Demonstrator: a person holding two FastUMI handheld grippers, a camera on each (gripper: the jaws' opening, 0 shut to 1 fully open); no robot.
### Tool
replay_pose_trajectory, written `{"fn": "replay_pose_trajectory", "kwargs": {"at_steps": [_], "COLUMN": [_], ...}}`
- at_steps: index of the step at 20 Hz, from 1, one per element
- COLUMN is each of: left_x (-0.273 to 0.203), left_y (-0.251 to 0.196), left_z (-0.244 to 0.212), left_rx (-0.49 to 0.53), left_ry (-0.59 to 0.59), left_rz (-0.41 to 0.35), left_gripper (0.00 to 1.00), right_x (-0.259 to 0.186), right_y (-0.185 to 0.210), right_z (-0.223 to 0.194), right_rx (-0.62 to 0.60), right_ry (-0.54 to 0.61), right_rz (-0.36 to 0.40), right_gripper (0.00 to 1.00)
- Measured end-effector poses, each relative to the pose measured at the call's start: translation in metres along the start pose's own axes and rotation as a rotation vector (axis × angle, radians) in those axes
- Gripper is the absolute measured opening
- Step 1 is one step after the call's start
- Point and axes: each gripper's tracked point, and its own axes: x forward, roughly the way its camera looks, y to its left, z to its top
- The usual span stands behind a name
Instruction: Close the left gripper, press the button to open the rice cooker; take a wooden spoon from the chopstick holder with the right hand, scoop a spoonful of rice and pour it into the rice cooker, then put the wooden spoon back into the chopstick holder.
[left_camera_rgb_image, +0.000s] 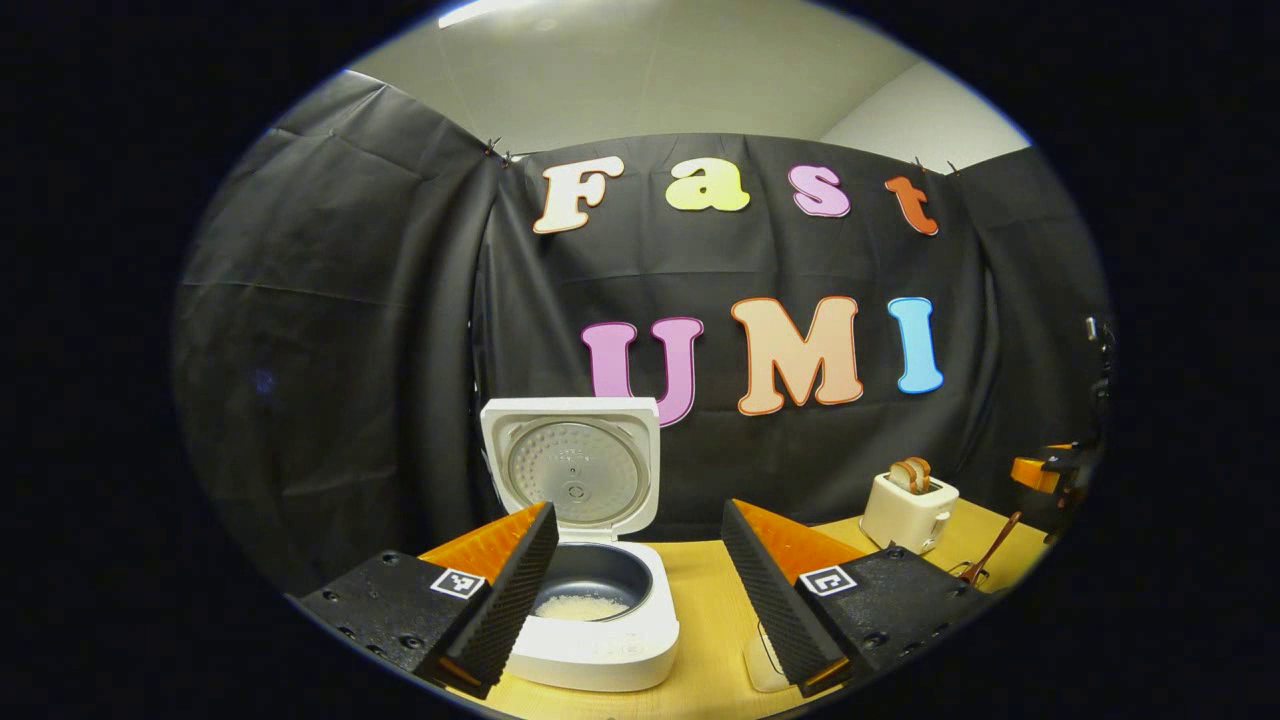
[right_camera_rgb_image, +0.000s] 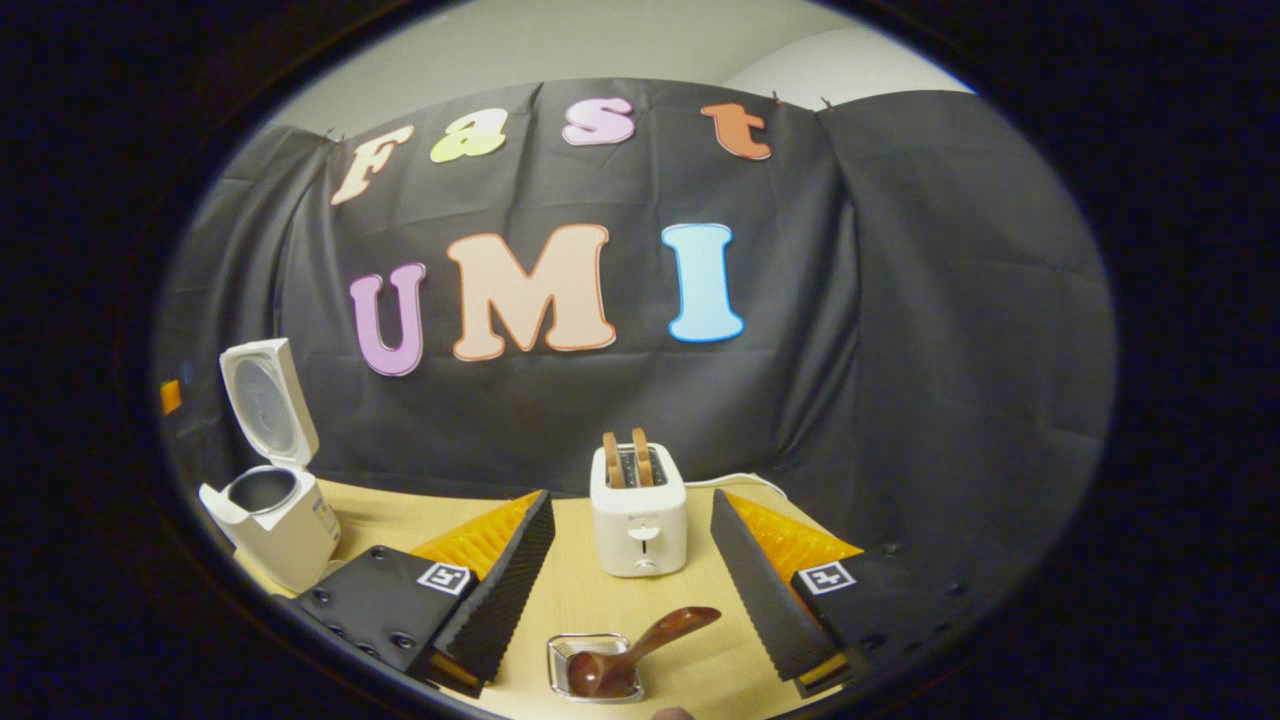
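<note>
The white rice cooker (left_camera_rgb_image: 600, 650) stands on the wooden table with its lid (left_camera_rgb_image: 572, 465) raised upright. White rice (left_camera_rgb_image: 580, 607) lies in its dark inner pot. My left gripper (left_camera_rgb_image: 640, 510) is open just in front of the cooker, holding nothing. In the right gripper view the cooker (right_camera_rgb_image: 275, 520) stands at the far left. The wooden spoon (right_camera_rgb_image: 640, 640) rests with its bowl in a small clear holder (right_camera_rgb_image: 565, 655) near the table's front, handle pointing up to the right. My right gripper (right_camera_rgb_image: 630, 497) is open above it, one finger on each side, apart from the spoon.
A white toaster (right_camera_rgb_image: 638, 510) with two bread slices stands behind the spoon; it also appears at the right as the toaster (left_camera_rgb_image: 908, 510). A pale container (left_camera_rgb_image: 762, 662) sits partly hidden by my left gripper's right finger. Black cloth walls the table's back.
</note>
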Motion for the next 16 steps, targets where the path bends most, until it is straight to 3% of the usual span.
{"fn": "replay_pose_trajectory", "kwargs": {"at_steps": [9, 16], "left_x": [-0.008, -0.010], "left_y": [-0.004, -0.001], "left_z": [0.007, 0.000], "left_rx": [0.032, 0.028], "left_ry": [-0.003, 0.021], "left_rz": [0.017, 0.031], "left_gripper": [0.98, 0.99], "right_x": [0.029, 0.029], "right_y": [-0.018, -0.008], "right_z": [-0.084, -0.148], "right_rx": [0.024, 0.093], "right_ry": [0.170, 0.326], "right_rz": [-0.014, 0.022], "right_gripper": [1.00, 1.00]}}
